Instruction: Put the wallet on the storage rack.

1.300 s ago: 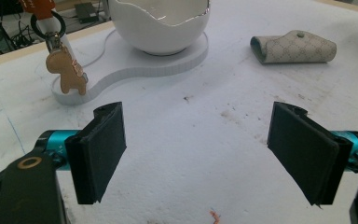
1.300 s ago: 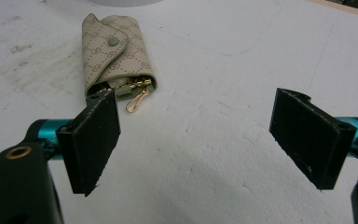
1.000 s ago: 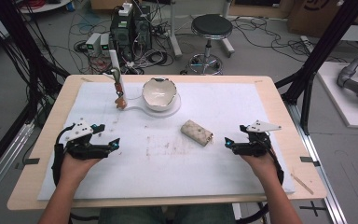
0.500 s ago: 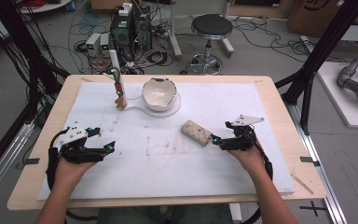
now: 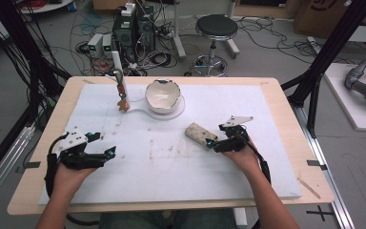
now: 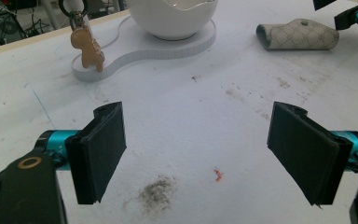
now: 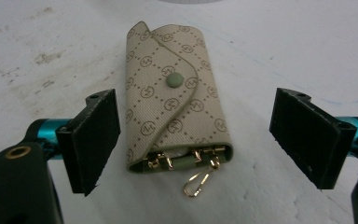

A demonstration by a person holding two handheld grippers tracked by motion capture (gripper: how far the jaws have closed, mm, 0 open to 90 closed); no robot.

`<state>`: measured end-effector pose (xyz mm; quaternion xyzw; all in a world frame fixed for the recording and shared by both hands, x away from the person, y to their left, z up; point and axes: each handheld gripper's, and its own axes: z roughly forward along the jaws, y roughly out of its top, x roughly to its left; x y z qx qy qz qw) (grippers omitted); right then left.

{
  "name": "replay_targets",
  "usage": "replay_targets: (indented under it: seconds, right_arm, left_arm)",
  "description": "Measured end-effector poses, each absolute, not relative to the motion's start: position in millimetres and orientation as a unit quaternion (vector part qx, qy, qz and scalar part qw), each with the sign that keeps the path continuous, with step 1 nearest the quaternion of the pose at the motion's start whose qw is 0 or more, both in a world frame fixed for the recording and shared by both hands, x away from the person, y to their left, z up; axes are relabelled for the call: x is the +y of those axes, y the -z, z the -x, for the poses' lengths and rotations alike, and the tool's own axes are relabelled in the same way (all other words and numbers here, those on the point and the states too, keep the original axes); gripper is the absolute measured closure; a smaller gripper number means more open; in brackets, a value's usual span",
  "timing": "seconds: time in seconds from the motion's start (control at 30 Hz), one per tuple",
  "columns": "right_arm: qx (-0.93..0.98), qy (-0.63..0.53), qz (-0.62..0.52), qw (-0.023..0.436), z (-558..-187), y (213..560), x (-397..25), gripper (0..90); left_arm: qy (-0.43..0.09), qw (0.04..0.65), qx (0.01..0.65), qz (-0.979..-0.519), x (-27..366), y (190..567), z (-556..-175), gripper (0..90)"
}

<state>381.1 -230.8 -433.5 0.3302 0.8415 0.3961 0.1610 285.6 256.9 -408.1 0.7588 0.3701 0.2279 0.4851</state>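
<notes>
- High view: my right hand-held gripper (image 5: 213, 141) sits just beside the key pouch (image 5: 201, 135) on the table (image 5: 276, 95), jaws spread; I judge this the approach to a grasp.
- Left gripper view: left hand-held gripper (image 6: 196, 154) is released, idle over bare table.
- Right gripper view: the pouch lies between the spread jaws, long axis pointing away from me, hook end nearest; next I need to close across its width.
</notes>
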Motion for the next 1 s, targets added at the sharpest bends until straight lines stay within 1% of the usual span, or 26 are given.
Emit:
replay_targets:
  seconds: [0.47, 0.57, 0.9, 0.97, 1.0]
  right_arm:
    - [0.865, -0.364, -0.317, 0.136, -387, 447, -215, 16.3]
    - [0.874, -0.345, -0.32, 0.121, -389, 454, -213, 16.1]
    - [0.877, -0.34, -0.316, 0.128, -388, 455, -212, 16.4]
    - [0.877, -0.339, -0.314, 0.13, -388, 455, -212, 18.0]
    - [0.878, -0.339, -0.312, 0.131, -388, 454, -212, 21.2]
  left_arm:
    - [-0.227, 0.482, 0.366, -0.763, 255, 409, -285, 19.3]
    - [-0.226, 0.481, 0.366, -0.764, 254, 409, -285, 19.3]
    - [-0.225, 0.48, 0.365, -0.765, 253, 410, -285, 19.3]
    - [-0.225, 0.48, 0.366, -0.765, 253, 410, -285, 19.3]
    - [-0.226, 0.479, 0.365, -0.766, 254, 409, -285, 19.3]
